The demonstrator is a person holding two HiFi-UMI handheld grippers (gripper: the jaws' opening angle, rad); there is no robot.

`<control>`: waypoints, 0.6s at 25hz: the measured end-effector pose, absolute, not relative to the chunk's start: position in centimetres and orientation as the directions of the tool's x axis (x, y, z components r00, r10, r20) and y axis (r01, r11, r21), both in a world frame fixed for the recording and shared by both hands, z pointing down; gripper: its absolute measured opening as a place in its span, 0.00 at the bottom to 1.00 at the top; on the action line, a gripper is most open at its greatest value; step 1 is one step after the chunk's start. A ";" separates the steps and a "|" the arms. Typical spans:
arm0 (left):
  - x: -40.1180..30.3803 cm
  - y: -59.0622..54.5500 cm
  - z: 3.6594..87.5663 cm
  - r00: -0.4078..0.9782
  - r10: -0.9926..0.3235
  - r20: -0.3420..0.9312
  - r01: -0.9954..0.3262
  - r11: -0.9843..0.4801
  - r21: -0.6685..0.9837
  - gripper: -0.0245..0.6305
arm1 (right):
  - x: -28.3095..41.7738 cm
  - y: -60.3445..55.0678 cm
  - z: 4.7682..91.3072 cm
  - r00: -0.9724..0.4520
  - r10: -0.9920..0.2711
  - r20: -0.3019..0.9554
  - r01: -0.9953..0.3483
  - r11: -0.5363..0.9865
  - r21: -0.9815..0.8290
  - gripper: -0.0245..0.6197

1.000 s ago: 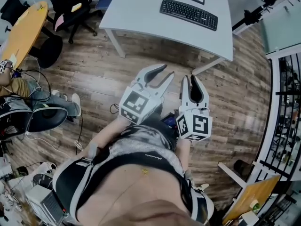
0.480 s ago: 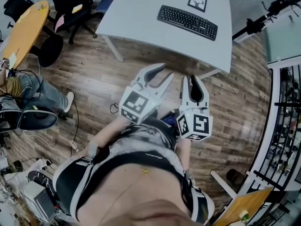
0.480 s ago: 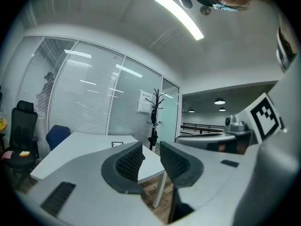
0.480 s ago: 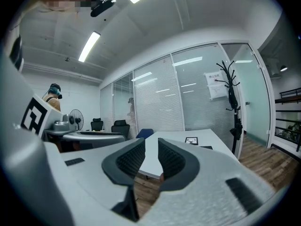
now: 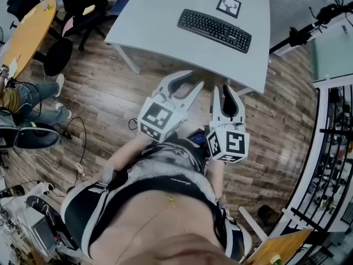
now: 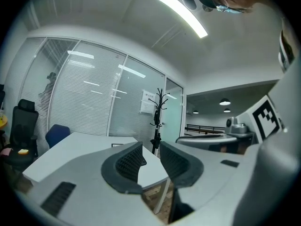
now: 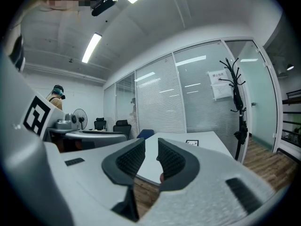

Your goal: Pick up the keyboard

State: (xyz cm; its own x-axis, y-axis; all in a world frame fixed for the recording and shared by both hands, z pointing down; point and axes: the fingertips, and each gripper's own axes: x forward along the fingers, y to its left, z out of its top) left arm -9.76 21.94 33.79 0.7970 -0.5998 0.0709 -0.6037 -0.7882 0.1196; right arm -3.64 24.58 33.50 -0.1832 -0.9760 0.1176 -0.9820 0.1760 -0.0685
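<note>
The black keyboard (image 5: 214, 30) lies on a white table (image 5: 160, 21), next to a square marker card (image 5: 228, 6). Both grippers are held level in front of the person's body, short of the table's near edge. The left gripper (image 5: 194, 83) is shut with nothing between its pads. The right gripper (image 5: 222, 88) is shut and empty too. In the left gripper view the jaw tips (image 6: 151, 149) point at the table (image 6: 70, 147); the keyboard is hidden behind them. The right gripper view shows its jaws (image 7: 151, 147) before the same table (image 7: 207, 140) and the card (image 7: 192, 142).
Black office chairs (image 5: 83, 7) and an orange round table (image 5: 27, 35) stand at the left, where a seated person's legs (image 5: 33, 95) show. Cables (image 5: 77, 148) lie on the wooden floor. A black railing (image 5: 331, 148) runs along the right. A coat stand (image 6: 157, 112) stands beyond the table.
The table and keyboard have drawn nearer to both grippers in the head view. Both grippers keep their pose in front of the body and stay shut.
</note>
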 end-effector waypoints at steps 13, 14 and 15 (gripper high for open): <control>-6.2 21.1 33.6 0.803 -0.589 0.094 -0.596 -0.791 0.139 0.18 | -0.1 23.4 34.2 -0.181 -0.975 0.132 -0.981 0.169 -0.095 0.17; -6.1 21.0 33.7 0.803 -0.589 0.095 -0.596 -0.791 0.139 0.18 | 0.1 23.3 34.4 -0.178 -0.974 0.136 -0.981 0.166 -0.098 0.17; -6.1 20.9 33.8 0.803 -0.588 0.099 -0.596 -0.791 0.139 0.18 | 0.2 23.2 34.6 -0.175 -0.974 0.141 -0.982 0.161 -0.102 0.17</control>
State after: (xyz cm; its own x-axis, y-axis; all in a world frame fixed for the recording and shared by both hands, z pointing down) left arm -6.09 20.89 33.80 0.8028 -0.5880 0.0990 -0.5962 -0.7906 0.1394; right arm 0.17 23.25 34.57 -0.1748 -0.9744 0.1413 -0.9816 0.1614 -0.1016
